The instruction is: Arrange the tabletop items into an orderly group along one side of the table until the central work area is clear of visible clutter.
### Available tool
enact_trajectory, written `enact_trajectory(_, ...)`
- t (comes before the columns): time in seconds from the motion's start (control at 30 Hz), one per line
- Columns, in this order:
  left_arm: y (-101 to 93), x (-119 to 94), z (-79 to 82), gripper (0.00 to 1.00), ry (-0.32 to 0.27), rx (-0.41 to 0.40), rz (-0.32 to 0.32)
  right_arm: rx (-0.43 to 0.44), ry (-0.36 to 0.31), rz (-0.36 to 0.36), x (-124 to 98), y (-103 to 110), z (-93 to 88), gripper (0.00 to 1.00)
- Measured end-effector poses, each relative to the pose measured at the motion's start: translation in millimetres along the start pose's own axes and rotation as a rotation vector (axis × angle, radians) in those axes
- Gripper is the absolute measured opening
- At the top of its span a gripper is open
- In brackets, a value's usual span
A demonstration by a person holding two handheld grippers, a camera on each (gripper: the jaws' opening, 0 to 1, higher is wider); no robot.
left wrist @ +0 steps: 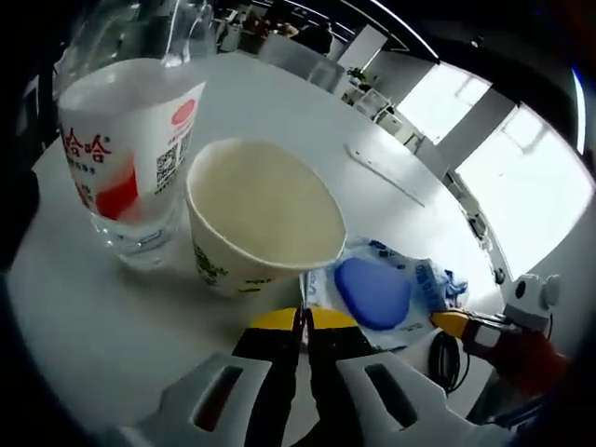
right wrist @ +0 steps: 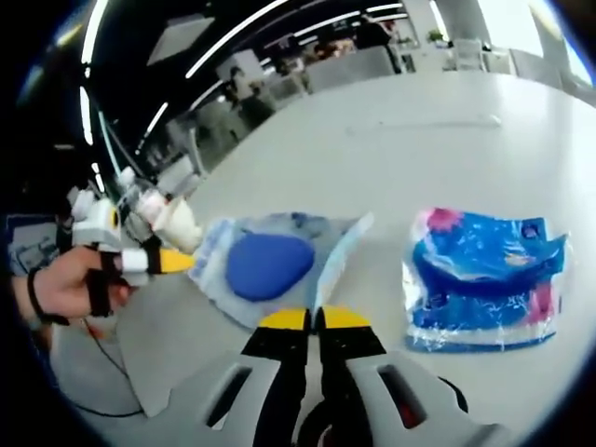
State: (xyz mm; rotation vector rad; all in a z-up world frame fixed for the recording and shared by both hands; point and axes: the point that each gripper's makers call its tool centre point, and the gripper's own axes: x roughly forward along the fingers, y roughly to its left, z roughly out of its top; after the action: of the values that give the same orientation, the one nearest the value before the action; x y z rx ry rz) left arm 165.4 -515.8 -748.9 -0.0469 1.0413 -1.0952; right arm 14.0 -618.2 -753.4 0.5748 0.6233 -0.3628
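In the left gripper view we see a paper cup (left wrist: 264, 216) and bottle (left wrist: 126, 140) upper left; right gripper view adds a blue packet (right wrist: 484, 279) at right; both jaw pairs together

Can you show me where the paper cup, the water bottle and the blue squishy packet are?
paper cup (left wrist: 265, 209), left gripper view, inner wall.
water bottle (left wrist: 126, 154), left gripper view, label.
blue packet (right wrist: 268, 264), right gripper view, blue lump.
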Motion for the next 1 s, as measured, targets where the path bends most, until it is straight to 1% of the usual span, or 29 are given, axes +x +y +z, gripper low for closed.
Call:
enact_trajectory(0.17, 1.8, 1, 1.2, 0.00, -0.005, -0.015, 0.008, 0.005, -0.001, -0.001, 1, 1, 0.2, 0.01)
enact_trajectory(0.3, 3.4, 1, -0.4, 0.01, -0.004, -0.027, 0.013, 0.012, -0.002, -0.010, 2, -2, 0.8, 0.02)
enact_trajectory(0.37, 4.5, 1, -0.9, 0.01, -0.004, -0.035, 0.014, 0.014, -0.002, -0.016, 1, -3, 1.1, 0.03)
enact_trajectory(0.47, 3.5, -2, 0.4, 0.04, -0.014, -0.050, -0.001, 0.016, 0.001, -0.029, -1, -7, 0.3, 0.07)
enact_trajectory(0.57, 3.8, -3, 0.0, 0.06, -0.012, -0.049, -0.003, 0.019, -0.003, -0.024, -2, -6, -0.3, 0.10)
enact_trajectory(0.8, 7.9, -11, -1.4, 0.07, -0.018, -0.061, -0.004, 0.010, -0.009, -0.029, -12, -7, -3.2, 0.12)
enact_trajectory(0.87, 9.8, -15, -3.0, 0.07, -0.016, -0.053, 0.002, 0.005, -0.016, -0.027, -18, -7, -4.1, 0.13)
enact_trajectory(0.9, 11.4, -17, -4.9, 0.07, -0.008, -0.034, 0.011, 0.005, -0.024, -0.025, -21, -7, -4.9, 0.13)
enact_trajectory(0.93, 14.4, -20, -7.7, 0.07, 0.003, 0.003, 0.031, 0.007, -0.026, -0.026, -24, -8, -6.0, 0.13)
enact_trajectory(1.0, 12.4, -26, -8.7, 0.07, -0.012, 0.032, 0.031, 0.011, -0.034, -0.032, -29, -13, -8.4, 0.13)
